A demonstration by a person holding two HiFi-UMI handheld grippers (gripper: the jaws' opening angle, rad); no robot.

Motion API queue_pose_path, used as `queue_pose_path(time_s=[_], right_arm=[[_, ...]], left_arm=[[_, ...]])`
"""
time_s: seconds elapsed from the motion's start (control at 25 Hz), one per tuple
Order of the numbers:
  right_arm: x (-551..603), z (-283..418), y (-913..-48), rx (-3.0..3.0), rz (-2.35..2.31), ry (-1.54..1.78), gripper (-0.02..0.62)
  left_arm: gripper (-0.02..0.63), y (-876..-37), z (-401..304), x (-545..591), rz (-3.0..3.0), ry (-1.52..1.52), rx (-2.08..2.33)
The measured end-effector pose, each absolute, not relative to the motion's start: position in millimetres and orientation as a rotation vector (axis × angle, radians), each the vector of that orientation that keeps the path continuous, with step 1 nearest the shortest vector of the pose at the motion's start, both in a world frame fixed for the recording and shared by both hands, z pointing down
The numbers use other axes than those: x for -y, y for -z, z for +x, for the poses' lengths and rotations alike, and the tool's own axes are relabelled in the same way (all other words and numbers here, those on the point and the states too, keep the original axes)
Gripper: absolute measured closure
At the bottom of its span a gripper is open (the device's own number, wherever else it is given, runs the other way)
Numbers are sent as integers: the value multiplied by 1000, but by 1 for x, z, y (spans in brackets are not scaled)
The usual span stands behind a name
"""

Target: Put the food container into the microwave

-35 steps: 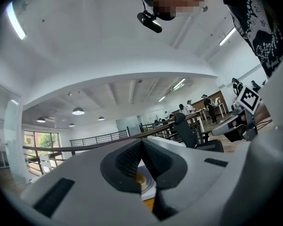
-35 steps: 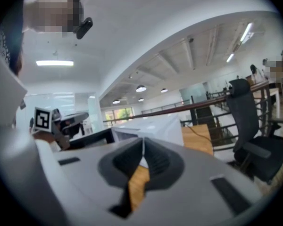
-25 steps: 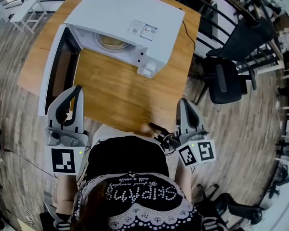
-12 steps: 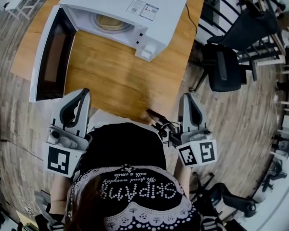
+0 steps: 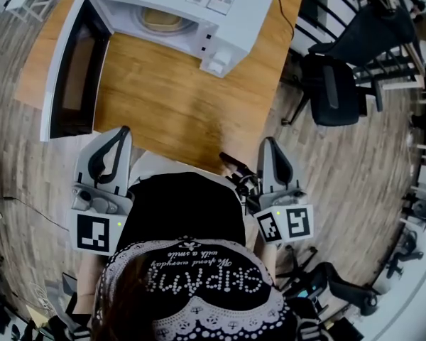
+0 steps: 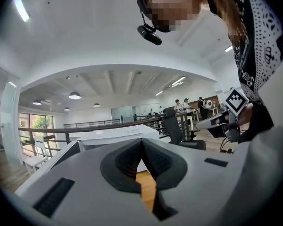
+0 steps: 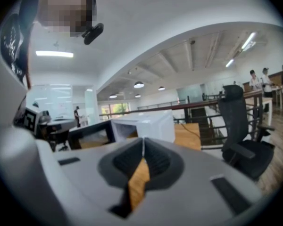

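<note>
The white microwave (image 5: 199,6) stands at the far side of the wooden table (image 5: 170,105), its door (image 5: 74,69) swung wide open to the left. A tan round container (image 5: 161,20) sits inside the cavity, partly hidden by the roof. My left gripper (image 5: 118,133) is shut and empty at the table's near left edge, just right of the door's near end. My right gripper (image 5: 268,145) is shut and empty past the near right corner. The left gripper (image 6: 142,141) faces the microwave (image 6: 115,135). The right gripper (image 7: 143,140) also faces the microwave (image 7: 141,124).
A black office chair (image 5: 334,84) stands right of the table, with a railing (image 5: 355,20) behind it. The microwave's cable (image 5: 287,30) hangs off the table's right edge. The open door reaches out over the table's left side. Wood floor surrounds the table.
Both grippers have drawn back a little toward the table's near edge and stay shut. The microwave door remains open with the container inside.
</note>
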State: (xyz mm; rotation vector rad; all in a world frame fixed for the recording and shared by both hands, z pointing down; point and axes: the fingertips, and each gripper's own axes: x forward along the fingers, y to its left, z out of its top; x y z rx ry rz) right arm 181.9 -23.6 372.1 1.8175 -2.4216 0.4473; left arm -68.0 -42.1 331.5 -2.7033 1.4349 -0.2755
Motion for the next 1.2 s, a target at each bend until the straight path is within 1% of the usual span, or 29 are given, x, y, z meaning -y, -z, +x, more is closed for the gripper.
queue_pose_path(time_s=[0.32,0.72,1.2], right_arm=[[21,183,-378,2407,1821,-457,561],[19,185,-376,2393,1833,-456,561],[22,183,-374,2399,1813,-444,563]], left_arm=[[581,-339,-70,48,-2760,243,-1473],[581,-326,-72,57,-2829,21,-1482],[581,-335,-59,50,-2882,122,-1390]])
